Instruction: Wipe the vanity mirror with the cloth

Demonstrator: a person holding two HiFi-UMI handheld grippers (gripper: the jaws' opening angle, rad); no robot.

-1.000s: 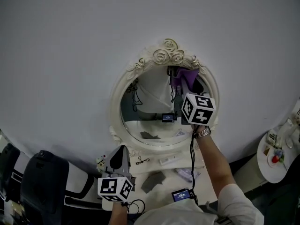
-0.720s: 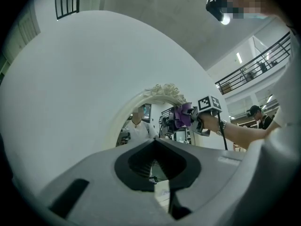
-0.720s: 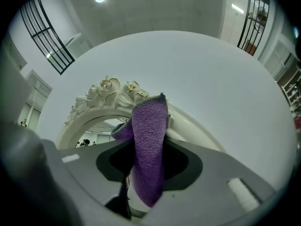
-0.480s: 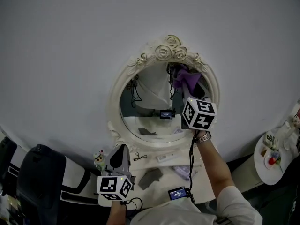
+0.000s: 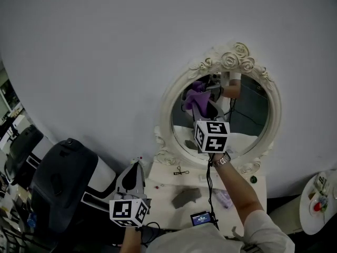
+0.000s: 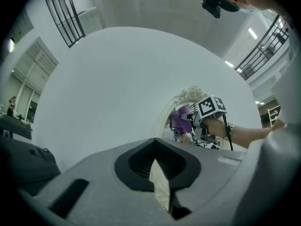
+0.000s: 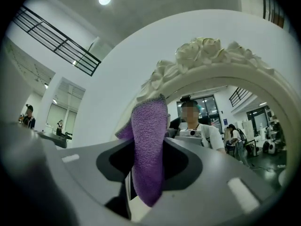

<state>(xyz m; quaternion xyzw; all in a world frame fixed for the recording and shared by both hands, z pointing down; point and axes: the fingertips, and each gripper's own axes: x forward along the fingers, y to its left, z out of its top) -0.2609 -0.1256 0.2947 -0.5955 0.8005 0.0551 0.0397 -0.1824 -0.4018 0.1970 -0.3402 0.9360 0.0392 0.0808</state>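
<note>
One purple cloth [image 7: 149,140] sits clamped in the right gripper [image 5: 205,108], at the vanity mirror [image 5: 253,109]. The left gripper [image 5: 135,166] is closed, empty.

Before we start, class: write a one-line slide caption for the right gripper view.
Right gripper holds a purple cloth up by the upper-left rim of a white, rose-topped vanity mirror.

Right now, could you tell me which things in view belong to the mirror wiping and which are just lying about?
In use: purple cloth, vanity mirror, right gripper clamping the cloth.
Lying about: grey object, small lit screen, black chair, left gripper.
</note>
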